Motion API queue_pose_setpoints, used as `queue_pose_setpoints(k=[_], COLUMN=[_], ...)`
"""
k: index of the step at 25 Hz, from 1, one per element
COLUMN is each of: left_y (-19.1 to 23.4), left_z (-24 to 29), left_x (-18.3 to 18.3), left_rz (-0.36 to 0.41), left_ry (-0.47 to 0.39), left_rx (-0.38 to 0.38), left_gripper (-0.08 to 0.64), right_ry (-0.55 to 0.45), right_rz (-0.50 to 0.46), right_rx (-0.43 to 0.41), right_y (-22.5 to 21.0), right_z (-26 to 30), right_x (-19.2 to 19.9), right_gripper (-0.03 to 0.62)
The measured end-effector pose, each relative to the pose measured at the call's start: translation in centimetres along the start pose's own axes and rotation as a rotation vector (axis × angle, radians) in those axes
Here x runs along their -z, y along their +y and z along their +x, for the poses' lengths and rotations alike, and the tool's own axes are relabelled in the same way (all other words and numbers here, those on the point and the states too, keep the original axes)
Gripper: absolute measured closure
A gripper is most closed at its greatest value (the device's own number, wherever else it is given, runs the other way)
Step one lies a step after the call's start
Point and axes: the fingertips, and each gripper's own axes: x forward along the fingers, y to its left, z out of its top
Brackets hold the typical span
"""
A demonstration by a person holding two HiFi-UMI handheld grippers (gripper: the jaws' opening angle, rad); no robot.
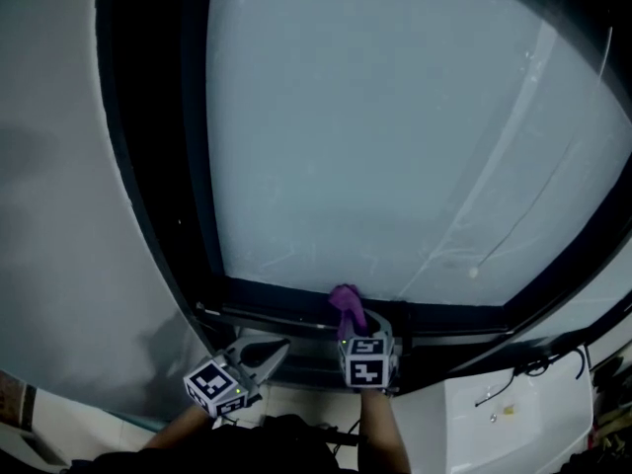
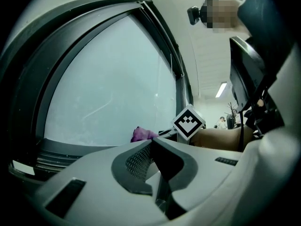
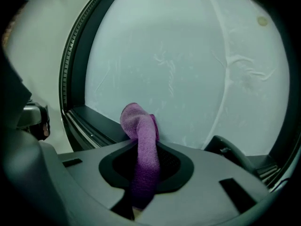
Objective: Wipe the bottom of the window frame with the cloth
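Observation:
The window's dark bottom frame (image 1: 286, 299) runs under the frosted pane (image 1: 395, 136). A purple cloth (image 1: 346, 302) stands against the bottom rail where it meets the glass, with my right gripper (image 1: 355, 318) shut on it. In the right gripper view the cloth (image 3: 141, 145) rises from between the jaws, and its top touches the pane just above the rail (image 3: 91, 119). My left gripper (image 1: 278, 347) hangs lower left, below the frame, shut on nothing. The left gripper view has its jaws (image 2: 151, 146) closed together, with the cloth (image 2: 143, 134) beyond them.
A grey wall (image 1: 59, 215) lies left of the window. At the lower right stands a white unit (image 1: 504, 403) with dark cables on it. A dark rounded fitting (image 3: 228, 149) sits on the frame right of the cloth.

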Motion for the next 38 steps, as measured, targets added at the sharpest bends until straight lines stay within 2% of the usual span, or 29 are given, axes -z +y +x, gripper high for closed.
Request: queue_pose_setpoints(k=[3, 6, 8, 10, 12, 14, 18, 23, 25, 29, 31, 33, 38], left_y=[0.0, -0.1, -0.2, -0.3, -0.5, -0.8, -1.4, -2.0, -2.3, -2.5, -2.5, -2.6, -3.6], left_z=[0.1, 0.2, 0.2, 0.3, 0.4, 0.5, 0.8, 1.0, 0.9, 0.6, 0.4, 0.4, 1.3], left_x=[-0.1, -0.2, -0.2, -0.3, -0.4, -0.4, -0.8, -1.0, -1.0, -1.0, -0.8, -0.5, -0.7], left_rz=[-0.005, -0.010, -0.006, -0.001, 0.000, 0.003, 0.012, 0.004, 0.003, 0.001, 0.002, 0.000, 0.002], left_ry=[-0.003, -0.003, -0.003, -0.006, -0.008, -0.008, -0.022, -0.043, -0.038, -0.035, -0.036, -0.029, -0.022], left_rx=[0.015, 0.032, 0.047, 0.062, 0.076, 0.093, 0.124, 0.142, 0.149, 0.135, 0.122, 0.111, 0.116], left_gripper=[0.557, 0.557, 0.557, 0.557, 0.557, 0.557, 0.557, 0.557, 0.557, 0.557, 0.557, 0.557, 0.557], right_ry=[0.026, 0.065, 0.092, 0.113, 0.111, 0.080, -0.010, -0.058, -0.086, -0.183, -0.212, -0.222, -0.209], right_rz=[-0.062, -0.239, -0.314, -0.339, -0.319, -0.212, 0.145, 0.359, 0.486, 0.848, 0.996, 1.055, 1.011], right_rx=[0.069, 0.174, 0.226, 0.256, 0.272, 0.264, 0.196, 0.158, 0.136, 0.011, -0.058, -0.090, -0.067], right_y=[-0.5, -1.0, -1.3, -1.5, -1.5, -1.7, -2.7, -3.3, -3.5, -3.9, -4.2, -4.5, -5.0], right_z=[-0.1, -0.3, -0.4, -0.6, -0.7, -0.8, -1.2, -1.7, -1.9, -2.4, -2.5, -2.5, -3.2], right_x=[0.2, -0.2, -0.2, 0.0, 0.1, 0.4, 1.4, 2.1, 2.6, 2.3, 2.3, 2.5, 3.5], right_gripper=[0.514, 0.514, 0.514, 0.514, 0.514, 0.514, 0.514, 0.514, 0.514, 0.514, 0.514, 0.514, 0.514])
